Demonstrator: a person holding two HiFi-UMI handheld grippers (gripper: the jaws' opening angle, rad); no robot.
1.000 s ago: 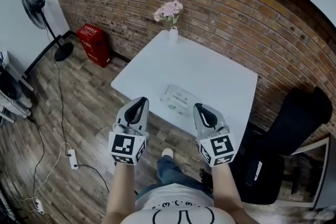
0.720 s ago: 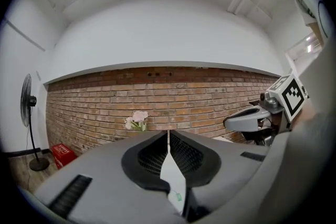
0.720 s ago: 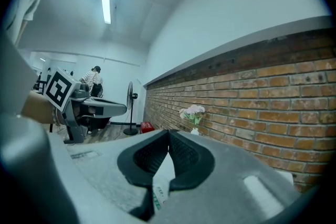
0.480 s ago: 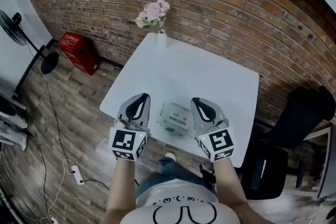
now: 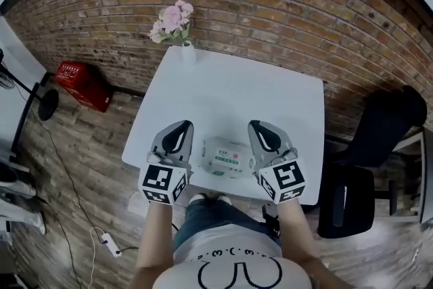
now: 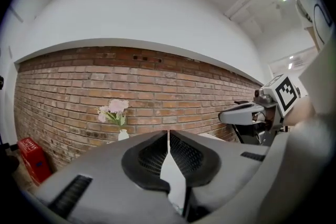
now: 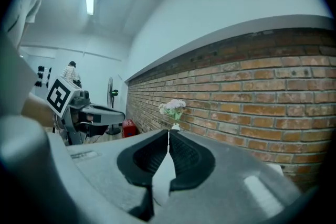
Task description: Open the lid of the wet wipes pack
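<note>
The wet wipes pack (image 5: 226, 158), white with a green label, lies flat near the front edge of the white table (image 5: 237, 95). My left gripper (image 5: 179, 128) hovers just left of the pack, shut, with nothing between its jaws. On the pack's other side my right gripper (image 5: 259, 127) is held close by, also shut and empty. In the left gripper view the jaws of the left gripper (image 6: 168, 134) meet at the tips; the right gripper (image 6: 247, 113) shows at the right. The right gripper view shows its jaws (image 7: 168, 134) closed. The pack is hidden in both gripper views.
A small white vase of pink flowers (image 5: 173, 22) stands at the table's far left corner against the brick wall. A red crate (image 5: 82, 85) sits on the wooden floor at the left. A black chair (image 5: 369, 172) stands right of the table.
Both grippers and the person have come forward to the table's front edge. The grippers now flank the wipes pack, which earlier lay ahead of them.
</note>
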